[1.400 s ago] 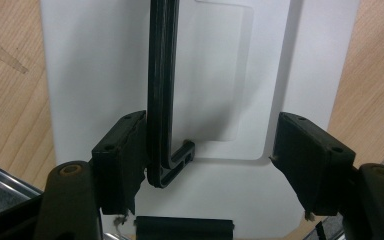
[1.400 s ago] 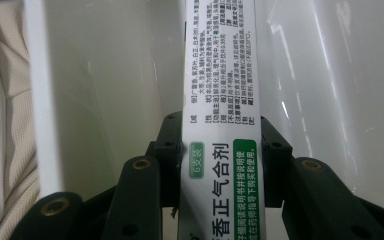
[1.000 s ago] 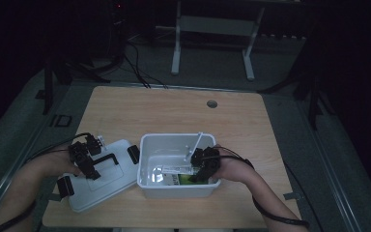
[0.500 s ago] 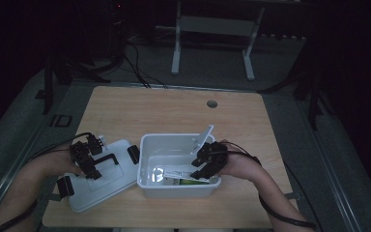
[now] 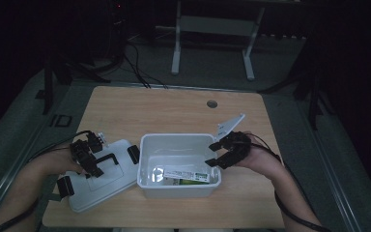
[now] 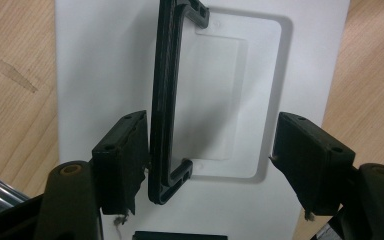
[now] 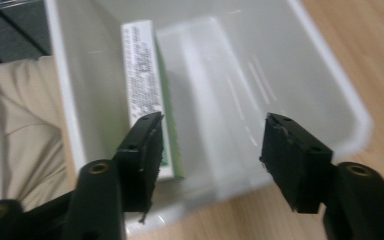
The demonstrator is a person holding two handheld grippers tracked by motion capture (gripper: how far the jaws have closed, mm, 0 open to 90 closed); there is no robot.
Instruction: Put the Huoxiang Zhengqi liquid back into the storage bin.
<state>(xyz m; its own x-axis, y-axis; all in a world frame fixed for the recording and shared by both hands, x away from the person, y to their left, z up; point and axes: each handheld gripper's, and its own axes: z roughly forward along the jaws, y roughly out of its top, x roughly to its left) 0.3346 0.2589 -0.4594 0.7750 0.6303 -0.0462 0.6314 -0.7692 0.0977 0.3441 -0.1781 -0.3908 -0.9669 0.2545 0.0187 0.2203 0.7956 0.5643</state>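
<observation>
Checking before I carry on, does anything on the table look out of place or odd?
Nothing looks spilled or damaged. The white lid lies off the white bin, askew, with one corner past the table edge. A green-and-white box lies flat inside the bin.

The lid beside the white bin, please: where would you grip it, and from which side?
Probably by the black handle on top of the lid, coming straight down. The lid lies flat on the table and the bar stands up out of a recess, so the open left tongs could straddle it; one jaw is already beside it.
</observation>
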